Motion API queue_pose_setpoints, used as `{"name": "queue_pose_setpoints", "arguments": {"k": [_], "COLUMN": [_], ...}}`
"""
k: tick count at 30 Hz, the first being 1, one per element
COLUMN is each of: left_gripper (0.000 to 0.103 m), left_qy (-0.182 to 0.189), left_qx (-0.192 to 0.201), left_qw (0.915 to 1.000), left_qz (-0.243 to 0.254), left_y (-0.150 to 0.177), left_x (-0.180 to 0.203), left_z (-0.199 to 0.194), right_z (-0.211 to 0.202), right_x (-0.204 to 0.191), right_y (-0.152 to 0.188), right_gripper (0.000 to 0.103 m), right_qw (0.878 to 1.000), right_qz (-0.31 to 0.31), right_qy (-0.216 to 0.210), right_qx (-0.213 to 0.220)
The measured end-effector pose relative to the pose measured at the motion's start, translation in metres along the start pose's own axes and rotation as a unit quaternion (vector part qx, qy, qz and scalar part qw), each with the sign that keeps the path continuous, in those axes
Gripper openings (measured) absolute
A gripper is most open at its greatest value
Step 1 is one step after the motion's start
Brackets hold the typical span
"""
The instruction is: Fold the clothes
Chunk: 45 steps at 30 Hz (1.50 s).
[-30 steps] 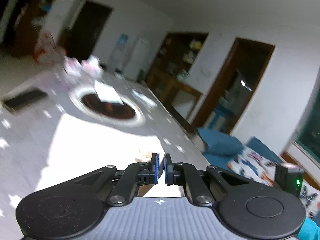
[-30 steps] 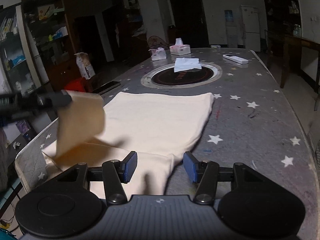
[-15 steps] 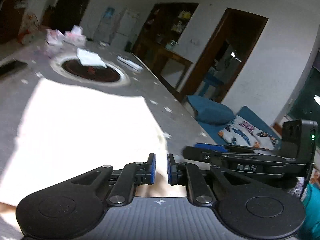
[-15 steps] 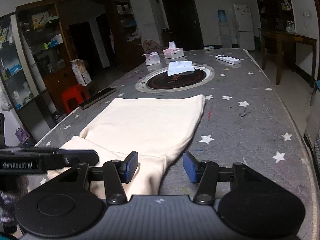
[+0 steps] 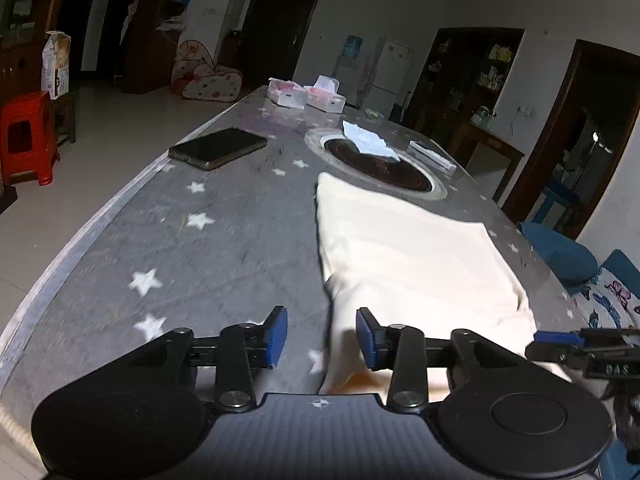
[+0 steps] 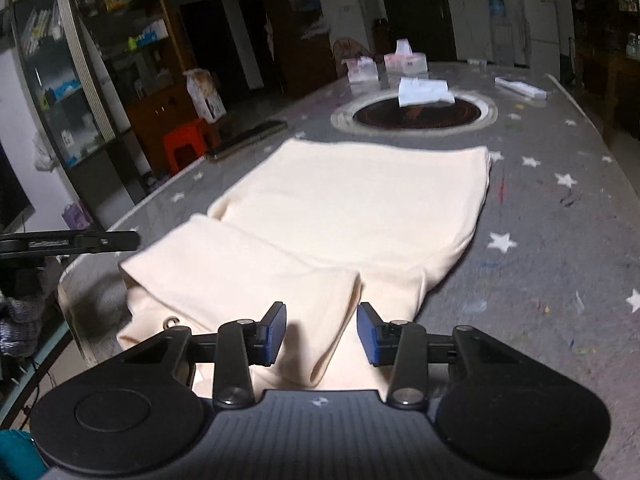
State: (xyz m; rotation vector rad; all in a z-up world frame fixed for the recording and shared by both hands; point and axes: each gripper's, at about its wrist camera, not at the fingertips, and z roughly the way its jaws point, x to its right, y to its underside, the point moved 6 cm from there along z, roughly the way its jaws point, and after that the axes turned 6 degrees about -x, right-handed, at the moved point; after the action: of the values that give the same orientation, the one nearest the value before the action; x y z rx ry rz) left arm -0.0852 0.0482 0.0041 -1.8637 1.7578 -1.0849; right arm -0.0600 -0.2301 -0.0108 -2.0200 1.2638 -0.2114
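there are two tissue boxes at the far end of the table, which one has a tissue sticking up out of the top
The pink tissue box on the right, seen from the left wrist: a white tissue stands up from its top. The pale tissue box beside it shows none.

My grey star-patterned tabletop [image 5: 224, 248] carries the cream garment [image 6: 340, 216] at frame centre — beyond it a dark round inset [image 6: 416, 114] with white paper [image 6: 424, 90], a phone [image 5: 218, 147] upper left, tissue boxes [image 5: 306, 94] farthest.
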Motion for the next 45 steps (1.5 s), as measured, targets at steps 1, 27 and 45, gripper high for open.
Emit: {"name": "queue_pose_setpoints", "arguments": {"k": [1, 27, 45], "left_gripper": [0.043, 0.004, 0.005], "left_qy": [-0.006, -0.012, -0.047], "left_qx": [-0.002, 0.003, -0.015], "left_qw": [1.0, 0.9943, 0.9947], "left_qz": [-0.003, 0.105, 0.09], "left_y": [0.002, 0.023, 0.011], "left_x": [-0.007, -0.002, -0.019], "left_z": [-0.003, -0.004, -0.024], "right_z": [0.001, 0.005, -0.019], "right_x": [-0.001, -0.006, -0.002], "right_y": [0.001, -0.004, -0.015], "right_gripper": [0.038, 0.007, 0.011], "right_qw": [1.0, 1.0, 0.999], "right_qz": [0.0, -0.007, -0.027], "right_qy": [0.001, 0.023, 0.03], "right_qx": [-0.003, -0.006, 0.03]}}
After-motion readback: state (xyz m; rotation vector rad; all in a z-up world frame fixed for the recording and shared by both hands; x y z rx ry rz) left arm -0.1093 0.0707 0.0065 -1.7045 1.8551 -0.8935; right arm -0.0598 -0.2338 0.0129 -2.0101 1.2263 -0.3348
